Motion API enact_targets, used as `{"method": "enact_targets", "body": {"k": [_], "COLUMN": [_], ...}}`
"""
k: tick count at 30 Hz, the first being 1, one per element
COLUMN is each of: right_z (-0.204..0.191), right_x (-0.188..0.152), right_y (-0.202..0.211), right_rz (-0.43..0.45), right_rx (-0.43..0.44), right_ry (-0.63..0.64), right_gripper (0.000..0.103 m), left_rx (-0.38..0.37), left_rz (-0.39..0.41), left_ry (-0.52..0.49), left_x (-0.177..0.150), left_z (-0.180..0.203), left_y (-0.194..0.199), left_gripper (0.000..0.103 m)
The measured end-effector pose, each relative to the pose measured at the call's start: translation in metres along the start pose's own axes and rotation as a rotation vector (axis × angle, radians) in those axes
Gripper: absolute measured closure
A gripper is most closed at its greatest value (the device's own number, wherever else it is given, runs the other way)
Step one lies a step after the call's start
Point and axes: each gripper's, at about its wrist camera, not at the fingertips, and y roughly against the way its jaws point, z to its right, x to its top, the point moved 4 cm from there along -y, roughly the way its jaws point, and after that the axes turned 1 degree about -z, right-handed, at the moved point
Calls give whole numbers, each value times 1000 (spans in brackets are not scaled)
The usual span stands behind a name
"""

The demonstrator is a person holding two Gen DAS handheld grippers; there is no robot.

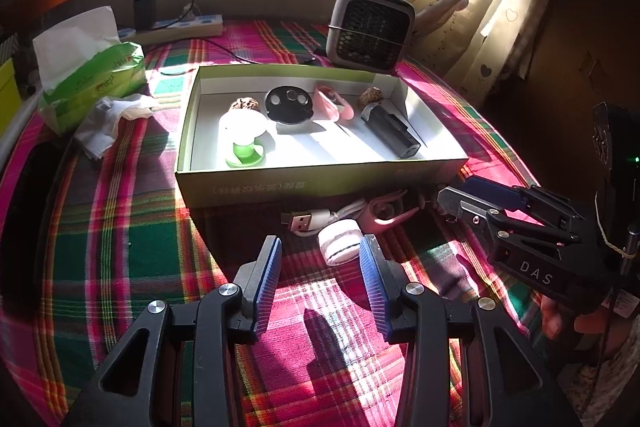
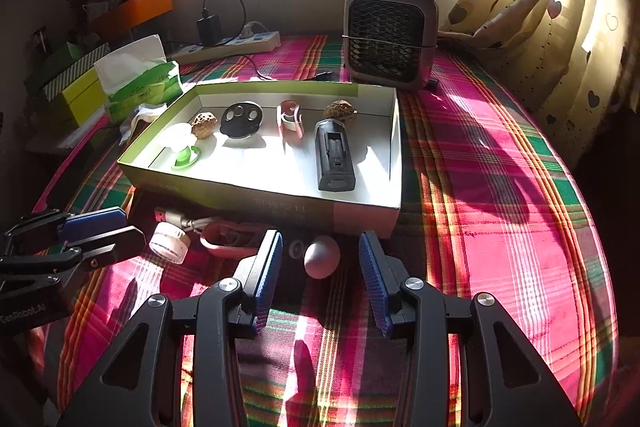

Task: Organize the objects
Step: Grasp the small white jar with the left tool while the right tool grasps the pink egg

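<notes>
A shallow cardboard box (image 1: 280, 183) (image 2: 360, 213) on the plaid cloth holds a white-and-green lamp (image 1: 243, 135), two walnuts, a black disc (image 1: 289, 103), a pink clip (image 1: 332, 103) and a black case (image 2: 335, 155). In front of the box lie a white round part (image 1: 339, 242) (image 2: 170, 242) with a USB cable (image 1: 304, 221), a pink clip (image 1: 382, 215) and a pink egg (image 2: 322, 255). My left gripper (image 1: 320, 259) is open just before the white round part. My right gripper (image 2: 320, 259) is open with the egg between its fingertips, untouched.
A small grey heater (image 2: 386, 35) stands behind the box. A green tissue pack (image 1: 96, 75) and crumpled tissue (image 1: 108, 119) lie to the left. A power strip with charger (image 1: 176, 27) sits by the wall. Curtains (image 2: 560, 7) hang at the right.
</notes>
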Motion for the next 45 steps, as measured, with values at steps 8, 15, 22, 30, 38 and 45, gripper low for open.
{"method": "enact_targets", "body": {"k": [8,15,22,30,38,45], "right_z": [2,-1,0,0,0,0], "right_x": [-6,-8,-6,-4,-4,-4], "right_y": [-10,-19,-23,-25,-24,-24], "right_rz": [-39,-65,-75,-79,-79,-78], "right_rx": [8,14,2,-8,-10,-10], "right_ry": [-2,14,25,41,35,36], "right_gripper": [60,57,56,56,56,57], "left_rx": [-7,-9,-6,7,8,19], "left_rz": [-37,-56,-59,-51,-50,-49], "left_ry": [-7,-5,-3,1,5,12], "left_x": [-4,-5,-2,1,1,1], "left_z": [5,8,9,9,8,5], "left_y": [-11,-18,-23,-27,-26,-25], "left_gripper": [63,63,63,63,65,75]}}
